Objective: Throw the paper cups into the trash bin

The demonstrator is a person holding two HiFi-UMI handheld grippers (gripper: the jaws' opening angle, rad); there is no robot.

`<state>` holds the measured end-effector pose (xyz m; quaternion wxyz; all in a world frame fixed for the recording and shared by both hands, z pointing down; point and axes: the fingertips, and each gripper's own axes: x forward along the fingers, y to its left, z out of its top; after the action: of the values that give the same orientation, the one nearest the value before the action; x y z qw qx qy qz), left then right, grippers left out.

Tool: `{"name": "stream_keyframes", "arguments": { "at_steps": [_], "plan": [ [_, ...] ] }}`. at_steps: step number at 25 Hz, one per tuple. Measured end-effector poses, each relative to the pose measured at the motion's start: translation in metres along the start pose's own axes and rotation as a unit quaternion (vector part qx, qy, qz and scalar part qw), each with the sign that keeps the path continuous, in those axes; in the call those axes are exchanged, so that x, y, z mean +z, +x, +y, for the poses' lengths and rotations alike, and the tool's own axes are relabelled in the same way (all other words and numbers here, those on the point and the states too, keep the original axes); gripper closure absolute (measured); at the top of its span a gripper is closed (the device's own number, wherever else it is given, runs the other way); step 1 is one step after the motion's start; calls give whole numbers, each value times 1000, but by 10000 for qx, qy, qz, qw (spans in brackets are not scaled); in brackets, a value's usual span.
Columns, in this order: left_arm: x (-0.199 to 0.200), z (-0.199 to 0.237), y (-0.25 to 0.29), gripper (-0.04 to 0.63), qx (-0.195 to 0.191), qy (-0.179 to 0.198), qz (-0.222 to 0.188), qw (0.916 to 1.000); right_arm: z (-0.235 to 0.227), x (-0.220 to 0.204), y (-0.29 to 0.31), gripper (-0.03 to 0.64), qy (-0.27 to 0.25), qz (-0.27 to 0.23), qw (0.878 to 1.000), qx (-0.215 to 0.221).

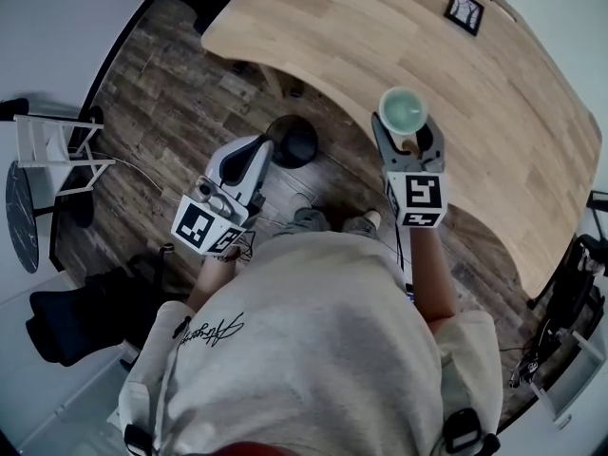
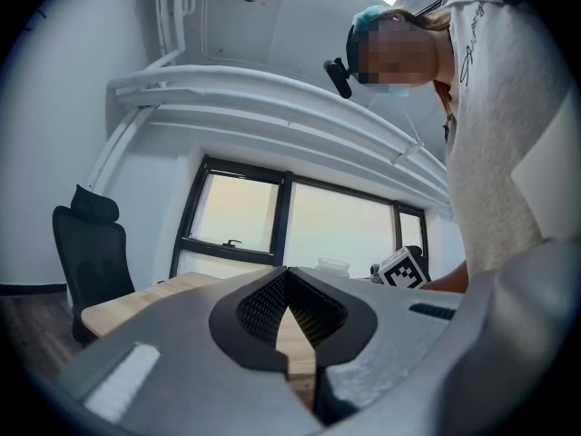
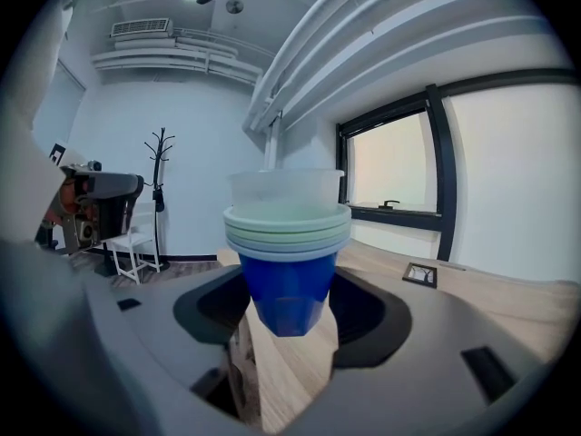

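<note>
My right gripper (image 1: 407, 142) is shut on a nested stack of paper cups (image 1: 403, 109), held upright over the near edge of the wooden table (image 1: 475, 93). In the right gripper view the stack (image 3: 289, 243) has a blue cup at the bottom, pale green rims above it and a clear cup on top, with the jaws of the right gripper (image 3: 289, 300) pressing the blue cup's sides. A black round bin (image 1: 293, 142) stands on the floor by the table edge. My left gripper (image 1: 258, 152) hangs just left of the bin, shut and empty, as the left gripper view (image 2: 287, 275) also shows.
A small framed picture (image 1: 464, 11) lies on the far part of the table. A white stool (image 1: 52, 150) stands at the left and a black office chair (image 1: 76, 321) at the lower left. A coat stand (image 3: 159, 198) is against the far wall.
</note>
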<state>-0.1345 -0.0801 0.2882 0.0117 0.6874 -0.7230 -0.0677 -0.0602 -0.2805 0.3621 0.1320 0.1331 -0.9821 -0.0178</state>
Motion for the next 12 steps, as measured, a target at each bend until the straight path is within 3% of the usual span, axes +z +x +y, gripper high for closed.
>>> {"name": "stream_keyframes", "arguments": {
  "at_steps": [12],
  "plan": [
    [9, 58, -53, 592, 242, 21, 44, 9997, 74, 20, 49, 341, -120, -69, 9989, 438]
  ]
}}
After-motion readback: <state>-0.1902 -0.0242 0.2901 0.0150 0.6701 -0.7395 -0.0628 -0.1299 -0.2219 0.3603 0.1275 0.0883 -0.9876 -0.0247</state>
